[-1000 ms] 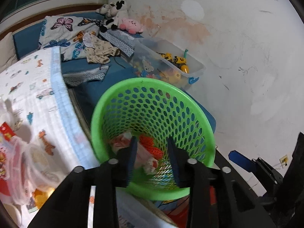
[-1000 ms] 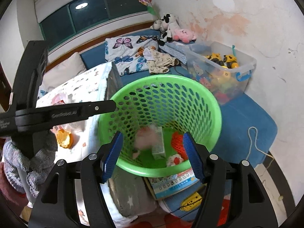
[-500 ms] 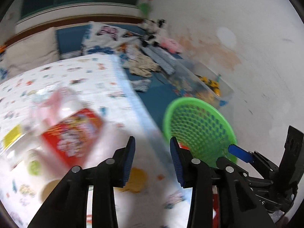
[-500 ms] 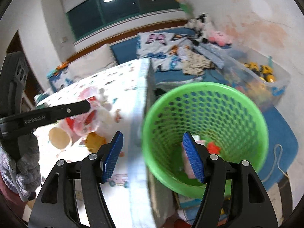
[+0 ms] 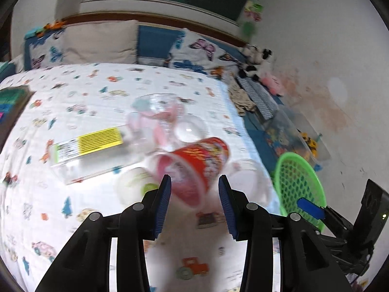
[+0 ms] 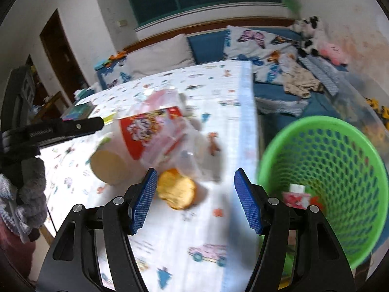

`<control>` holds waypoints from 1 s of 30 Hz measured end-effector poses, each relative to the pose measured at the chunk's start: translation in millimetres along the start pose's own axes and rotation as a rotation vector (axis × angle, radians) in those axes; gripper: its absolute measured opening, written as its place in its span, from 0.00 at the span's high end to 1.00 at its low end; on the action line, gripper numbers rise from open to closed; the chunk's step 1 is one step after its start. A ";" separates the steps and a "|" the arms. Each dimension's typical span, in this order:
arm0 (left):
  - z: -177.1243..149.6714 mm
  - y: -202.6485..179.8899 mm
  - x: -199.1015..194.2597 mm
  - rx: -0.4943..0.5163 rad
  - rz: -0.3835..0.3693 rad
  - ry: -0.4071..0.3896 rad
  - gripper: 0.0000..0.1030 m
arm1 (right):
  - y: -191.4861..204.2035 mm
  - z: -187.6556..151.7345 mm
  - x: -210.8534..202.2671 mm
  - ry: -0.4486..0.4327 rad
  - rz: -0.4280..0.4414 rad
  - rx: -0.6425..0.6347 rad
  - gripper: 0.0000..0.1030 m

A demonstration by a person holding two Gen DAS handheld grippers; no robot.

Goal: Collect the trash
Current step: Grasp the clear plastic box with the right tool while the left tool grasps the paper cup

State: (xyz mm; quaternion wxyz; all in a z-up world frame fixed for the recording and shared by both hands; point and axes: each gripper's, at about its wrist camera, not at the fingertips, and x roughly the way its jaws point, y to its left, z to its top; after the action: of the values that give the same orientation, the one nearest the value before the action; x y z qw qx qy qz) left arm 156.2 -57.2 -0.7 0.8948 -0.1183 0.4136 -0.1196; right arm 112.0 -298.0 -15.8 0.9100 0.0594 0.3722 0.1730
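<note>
1. Here the left gripper (image 5: pixel 194 204) hovers above the table with its jaws parted and nothing between the blue pads; the red snack cup (image 5: pixel 194 168) lies on its side just ahead of the tips, its open mouth towards the camera.
2. The right gripper (image 6: pixel 195 200) is also spread wide and holds nothing. An orange peel (image 6: pixel 176 191) lies on the cloth just beyond its left finger, apart from the pad.
3. Beside the red cup in the right wrist view lies a pale cup (image 6: pixel 109 163), tipped over with its mouth showing, touching the red cup's side. A crumpled clear plastic bag (image 6: pixel 180 143) drapes against the red cup on the other side.
4. Farther out in the left wrist view, a clear box with a yellow label (image 5: pixel 90 146) lies flat on the printed tablecloth (image 5: pixel 73 219), left of the cup pile. Motion blur softens all of these.
5. The green mesh basket (image 6: pixel 340 150) stands off the table's right edge, near the right gripper's right finger. Inside it, at the bottom, lie a few bits of trash (image 6: pixel 299 196), red and white.
6. Beyond the table sits a bench with butterfly cushions (image 6: pixel 252 41) and soft toys (image 6: pixel 308 34).
</note>
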 end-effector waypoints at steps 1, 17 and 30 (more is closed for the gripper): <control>-0.8 3.2 -1.1 -0.007 0.008 0.001 0.62 | 3.2 2.2 2.6 0.001 0.011 -0.003 0.38; -5.9 49.3 8.8 -0.131 0.023 0.075 0.57 | 24.0 18.7 41.0 0.007 0.045 0.114 0.56; -1.4 71.6 33.9 -0.246 -0.014 0.137 0.47 | 23.9 25.3 49.4 0.011 -0.001 0.183 0.59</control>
State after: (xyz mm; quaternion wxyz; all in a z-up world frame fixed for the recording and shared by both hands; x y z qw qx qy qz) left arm 184.8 -0.4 -47.9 0.8423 -0.2215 0.4846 -0.0818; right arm 156.0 -257.5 -24.4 0.8988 0.1412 0.3914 0.1379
